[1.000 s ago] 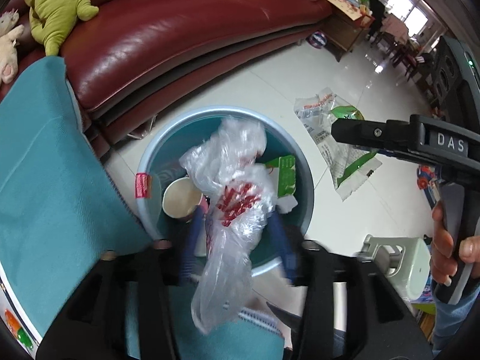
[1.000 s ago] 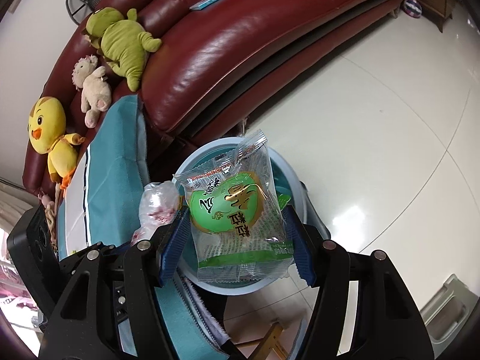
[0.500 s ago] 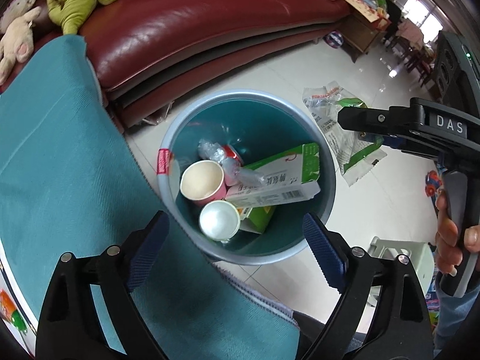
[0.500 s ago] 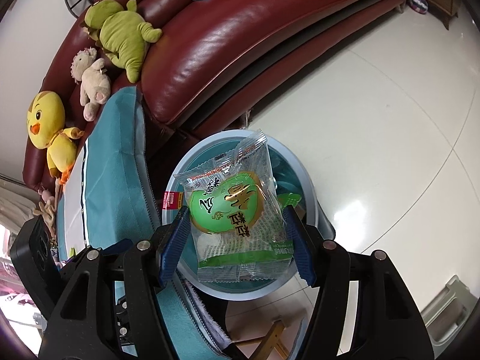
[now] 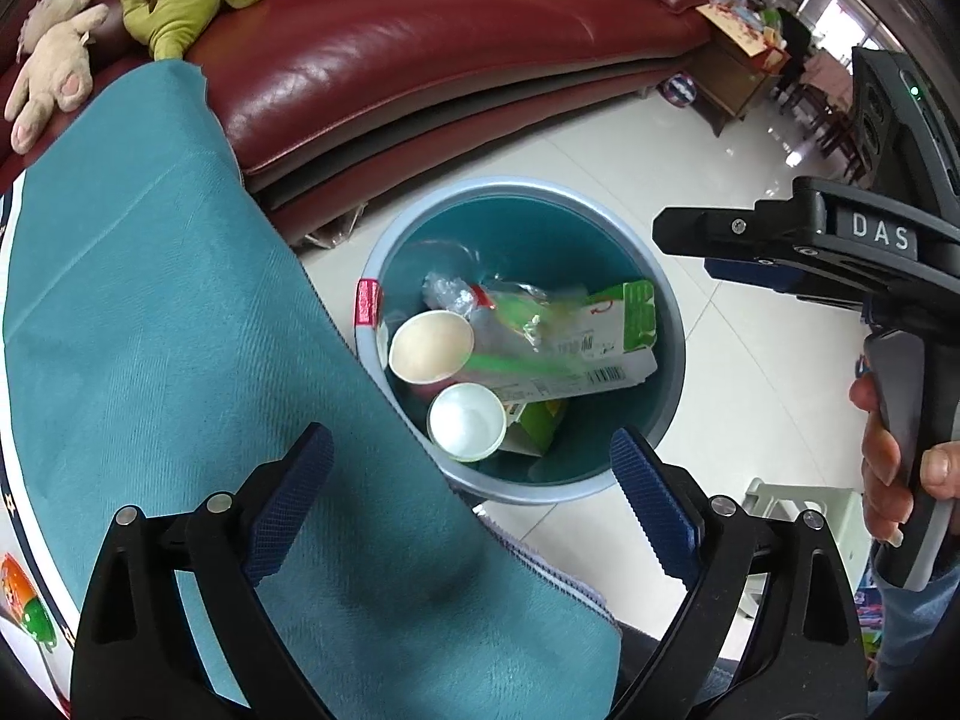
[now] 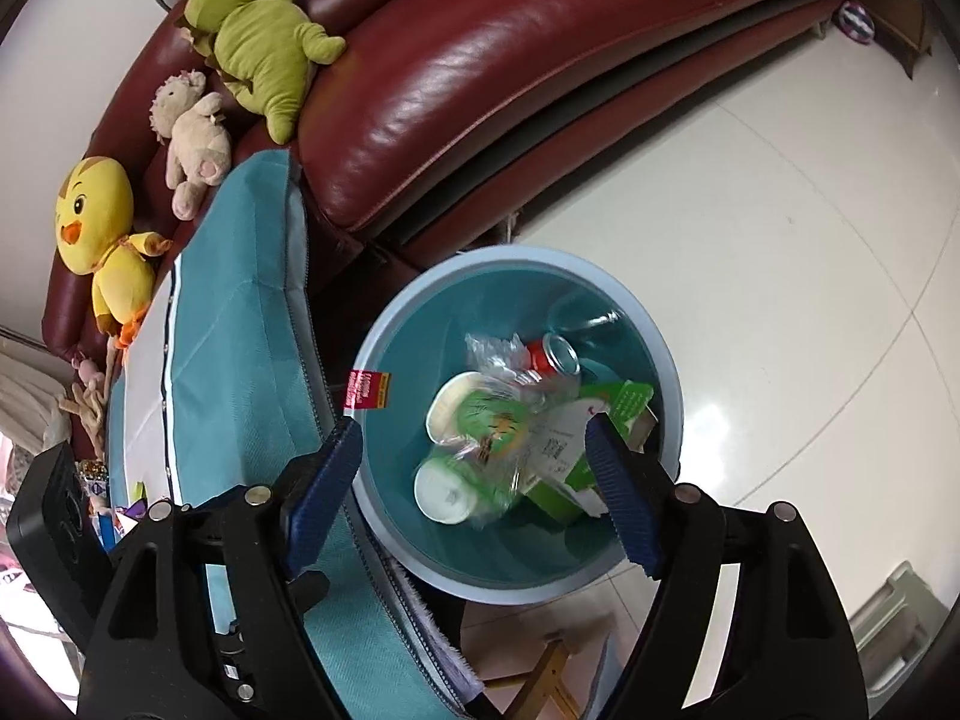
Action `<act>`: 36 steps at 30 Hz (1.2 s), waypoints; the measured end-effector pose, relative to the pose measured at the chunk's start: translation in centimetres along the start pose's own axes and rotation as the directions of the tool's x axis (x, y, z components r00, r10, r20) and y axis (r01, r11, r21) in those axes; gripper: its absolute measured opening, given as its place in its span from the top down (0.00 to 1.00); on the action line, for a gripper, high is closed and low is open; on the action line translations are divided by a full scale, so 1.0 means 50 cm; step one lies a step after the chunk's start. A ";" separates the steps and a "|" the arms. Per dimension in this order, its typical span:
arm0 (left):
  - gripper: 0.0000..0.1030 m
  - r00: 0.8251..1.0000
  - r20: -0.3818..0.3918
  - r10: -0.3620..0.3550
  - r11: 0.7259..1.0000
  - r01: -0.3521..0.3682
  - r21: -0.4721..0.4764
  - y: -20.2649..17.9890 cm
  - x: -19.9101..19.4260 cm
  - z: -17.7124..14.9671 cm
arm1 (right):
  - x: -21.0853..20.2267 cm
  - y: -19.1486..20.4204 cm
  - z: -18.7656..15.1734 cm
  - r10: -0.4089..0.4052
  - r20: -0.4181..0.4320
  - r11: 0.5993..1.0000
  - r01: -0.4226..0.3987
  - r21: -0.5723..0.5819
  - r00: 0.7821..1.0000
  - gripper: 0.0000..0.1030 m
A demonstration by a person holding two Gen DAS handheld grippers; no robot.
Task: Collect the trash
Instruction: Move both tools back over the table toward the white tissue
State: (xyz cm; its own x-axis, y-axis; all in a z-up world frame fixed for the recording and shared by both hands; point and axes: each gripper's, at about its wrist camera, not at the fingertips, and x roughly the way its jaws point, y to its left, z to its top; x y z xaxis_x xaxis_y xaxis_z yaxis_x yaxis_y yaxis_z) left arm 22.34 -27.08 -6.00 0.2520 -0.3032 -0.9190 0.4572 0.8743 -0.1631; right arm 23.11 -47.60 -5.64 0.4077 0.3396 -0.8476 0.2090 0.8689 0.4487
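Both drops are done: the bag has left the left gripper [image 5: 471, 498], and the wrapper [image 6: 498, 429] has just fallen from the right gripper [image 6: 474, 495], jaws still opening, both empty. The trash sits in the bin [image 5: 672, 312] at 12 o'clock. Next: fetch more.

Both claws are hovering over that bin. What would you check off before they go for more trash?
1. Left gripper empty, jaws opening: ok.
2. Right gripper empty, jaws opening: ok.
3. Green wrapper inside the bin, on the cups: ok.
4. Clear bag inside the bin: ok.
5. Bin upright: ok.
6. More trash nearby: cannot tell; none shows in these views.
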 end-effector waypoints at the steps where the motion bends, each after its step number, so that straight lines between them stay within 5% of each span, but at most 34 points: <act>1: 0.09 1.000 0.002 0.001 1.000 -0.001 0.000 0.001 -0.002 -0.003 | -0.001 0.000 -0.003 -0.007 -0.001 1.000 0.007 -0.001 1.000 0.28; 21: 0.09 0.997 0.078 -0.013 0.996 0.020 -0.087 0.091 -0.104 -0.101 | -0.025 0.085 -0.101 -0.077 -0.038 0.997 0.075 -0.035 0.996 0.22; 36: 0.08 0.986 0.134 0.099 0.951 -0.054 -0.303 0.316 -0.239 -0.295 | 0.042 0.330 -0.188 -0.044 -0.130 0.977 0.015 -0.215 0.991 0.22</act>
State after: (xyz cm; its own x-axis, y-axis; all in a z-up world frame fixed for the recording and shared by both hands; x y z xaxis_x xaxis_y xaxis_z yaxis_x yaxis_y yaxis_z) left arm 13.99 -4.09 -2.89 0.4080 -0.2631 -0.8743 0.1630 0.9632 -0.2138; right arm 19.06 -29.16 -2.70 0.2790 0.3452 -0.8961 0.0193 0.9309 0.3646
